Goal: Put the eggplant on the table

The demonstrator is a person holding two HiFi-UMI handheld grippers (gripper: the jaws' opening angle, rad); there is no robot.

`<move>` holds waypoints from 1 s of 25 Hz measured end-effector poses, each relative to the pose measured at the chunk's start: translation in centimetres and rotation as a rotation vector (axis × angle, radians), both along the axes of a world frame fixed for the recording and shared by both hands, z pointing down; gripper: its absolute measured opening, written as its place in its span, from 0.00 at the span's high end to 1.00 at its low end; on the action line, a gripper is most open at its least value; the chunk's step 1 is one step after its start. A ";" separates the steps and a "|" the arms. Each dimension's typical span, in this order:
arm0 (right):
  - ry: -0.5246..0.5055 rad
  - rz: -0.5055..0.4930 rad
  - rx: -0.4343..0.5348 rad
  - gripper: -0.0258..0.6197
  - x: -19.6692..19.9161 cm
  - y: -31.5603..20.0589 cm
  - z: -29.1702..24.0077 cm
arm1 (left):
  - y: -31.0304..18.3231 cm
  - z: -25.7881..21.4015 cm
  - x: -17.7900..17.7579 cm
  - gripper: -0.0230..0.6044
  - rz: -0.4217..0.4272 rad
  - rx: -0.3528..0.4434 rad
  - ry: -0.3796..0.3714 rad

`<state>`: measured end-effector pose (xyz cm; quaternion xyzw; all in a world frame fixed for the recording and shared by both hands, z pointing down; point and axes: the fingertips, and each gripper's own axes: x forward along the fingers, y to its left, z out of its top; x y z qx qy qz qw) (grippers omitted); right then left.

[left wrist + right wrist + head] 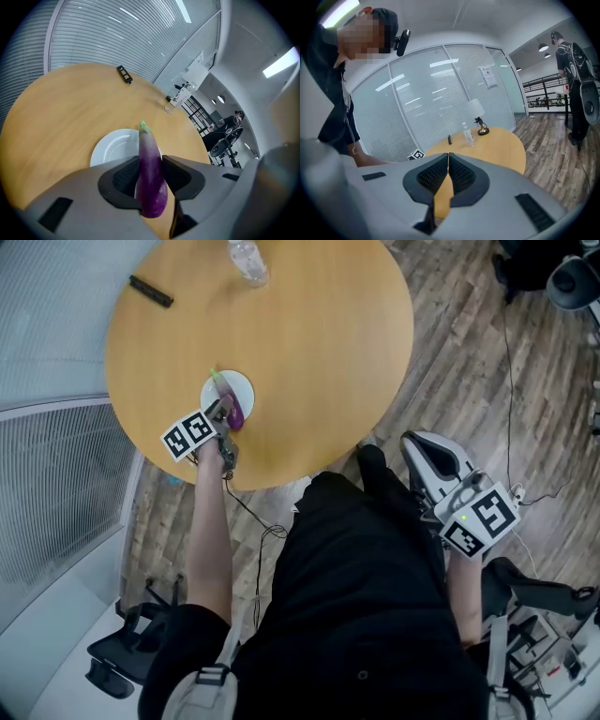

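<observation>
A purple eggplant (151,178) with a green stem tip is clamped between the pads of my left gripper (151,180), its stem pointing away over a white plate (110,147). In the head view the left gripper (223,418) holds the eggplant (233,409) over the white plate (240,385) near the front left of the round wooden table (309,324). My right gripper (447,176) is shut with nothing between its jaws. It hangs off the table at the person's right side (427,465).
A clear water bottle (249,261) and a black bar (150,291) lie at the far side of the table. A small lamp (479,123) stands on it too. A glass wall with blinds (56,474) is at the left; cables (525,427) run across the wood floor.
</observation>
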<state>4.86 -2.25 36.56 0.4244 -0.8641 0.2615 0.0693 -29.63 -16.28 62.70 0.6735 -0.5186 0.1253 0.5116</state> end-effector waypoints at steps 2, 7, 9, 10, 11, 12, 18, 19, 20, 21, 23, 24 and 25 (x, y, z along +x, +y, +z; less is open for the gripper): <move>0.001 -0.003 -0.003 0.93 -0.2 0.0 0.1 | -0.3 0.2 0.2 0.71 -0.004 -0.005 -0.002; 0.004 -0.009 -0.004 0.93 -0.7 0.0 0.1 | -0.8 0.6 -0.2 0.70 -0.014 -0.012 -0.016; 0.006 -0.011 -0.005 0.93 -0.7 0.0 0.1 | -0.8 0.7 -0.4 0.70 -0.014 -0.016 -0.035; 0.007 -0.011 -0.005 0.93 -0.7 0.1 0.1 | -0.8 0.7 -0.4 0.70 -0.015 -0.017 -0.040; 0.009 -0.011 -0.006 0.93 -0.8 0.1 0.1 | -0.8 0.8 -0.5 0.70 -0.019 -0.017 -0.038; 0.010 -0.011 -0.006 0.93 -0.8 0.1 0.1 | -0.9 0.8 -0.5 0.70 -0.025 -0.017 -0.036; 0.009 -0.006 -0.009 0.93 -0.9 0.0 0.2 | -1.0 0.9 -0.8 0.69 -0.048 -0.014 -0.023; 0.009 -0.004 -0.009 0.93 -0.9 0.0 0.1 | -1.0 1.0 -0.7 0.69 -0.044 -0.015 -0.016; 0.008 -0.003 -0.009 0.93 -0.9 0.0 0.1 | -1.0 1.0 -0.6 0.69 -0.039 -0.019 -0.009; 0.007 -0.002 -0.009 0.93 -0.9 0.1 0.1 | -0.9 1.1 -0.5 0.67 -0.035 -0.025 -0.004; 0.003 0.000 -0.010 0.93 -0.9 0.2 0.2 | -0.8 1.2 -0.5 0.65 -0.033 -0.027 0.002; 0.002 0.001 -0.010 0.93 -0.9 0.3 0.2 | -0.8 1.2 -0.5 0.63 -0.032 -0.026 0.004; 0.001 0.003 -0.011 0.93 -0.9 0.3 0.3 | -0.8 1.2 -0.5 0.63 -0.032 -0.025 0.006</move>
